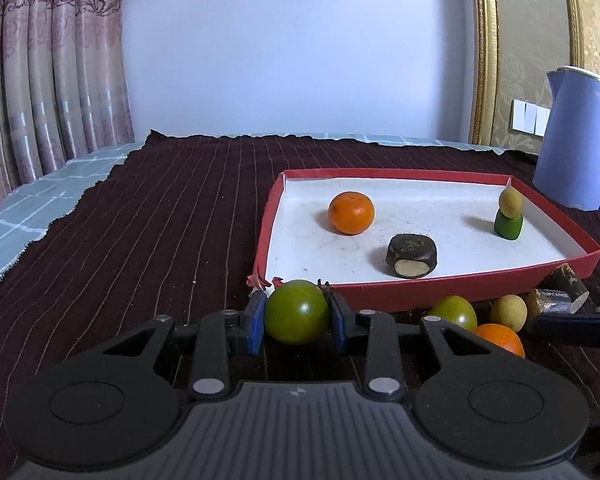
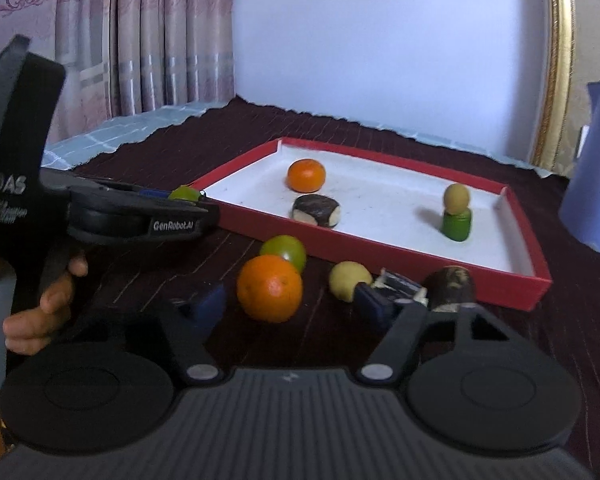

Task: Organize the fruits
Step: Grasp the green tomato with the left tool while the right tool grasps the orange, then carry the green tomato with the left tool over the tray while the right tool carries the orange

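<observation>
My left gripper [image 1: 297, 312] is shut on a green tomato [image 1: 296, 312] just in front of the red tray's near left corner; it also shows in the right wrist view [image 2: 184, 193]. The red tray [image 1: 420, 286] with a white floor holds an orange [image 1: 351, 213], a dark cut chunk [image 1: 411, 256] and a yellow-green fruit stacked on a green one [image 1: 509, 212]. My right gripper [image 2: 292, 300] is open, its fingers either side of a loose orange [image 2: 269, 288]. Beside it lie a green tomato [image 2: 286, 251], a yellow fruit [image 2: 348, 280] and dark chunks [image 2: 452, 284].
A blue kettle [image 1: 572, 140] stands right of the tray. A dark striped cloth [image 1: 160, 220] covers the table, with its edge and a light checked cover at left. Curtains hang at the far left. The person's hand [image 2: 48, 300] holds the left gripper.
</observation>
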